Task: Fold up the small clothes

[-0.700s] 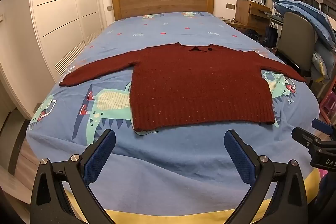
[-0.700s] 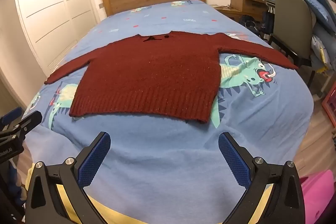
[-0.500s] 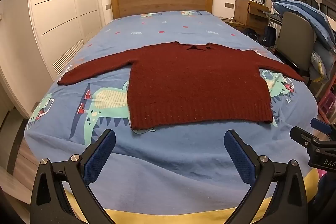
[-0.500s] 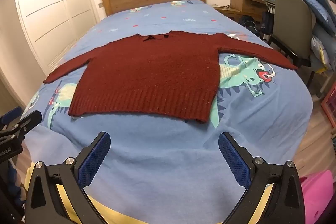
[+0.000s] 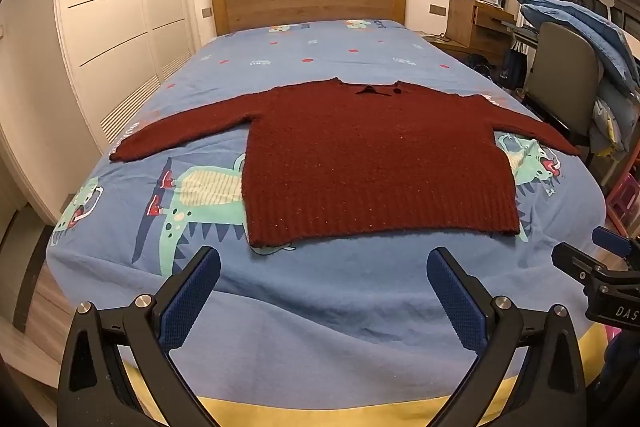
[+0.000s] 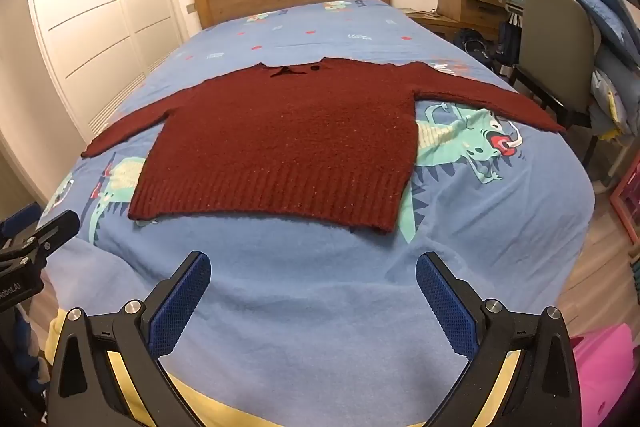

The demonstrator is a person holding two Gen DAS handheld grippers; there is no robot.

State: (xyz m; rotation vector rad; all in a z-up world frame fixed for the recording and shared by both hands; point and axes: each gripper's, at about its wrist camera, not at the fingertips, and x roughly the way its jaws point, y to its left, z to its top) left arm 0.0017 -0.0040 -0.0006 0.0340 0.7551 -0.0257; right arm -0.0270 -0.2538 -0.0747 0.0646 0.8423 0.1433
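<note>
We've got the dark red sweater (image 5: 372, 163) lying flat, sleeves spread, on the blue dinosaur bedspread (image 5: 320, 291), with our left gripper (image 5: 323, 301) and right gripper (image 6: 313, 301) both spread wide, holding nothing, hovering short of its ribbed hem.

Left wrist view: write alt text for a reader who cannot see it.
A dark red sweater lies flat, sleeves spread, on a bed with a blue cartoon-print cover. The left gripper hovers open and empty short of the hem; the right gripper shows at the right edge.
</note>
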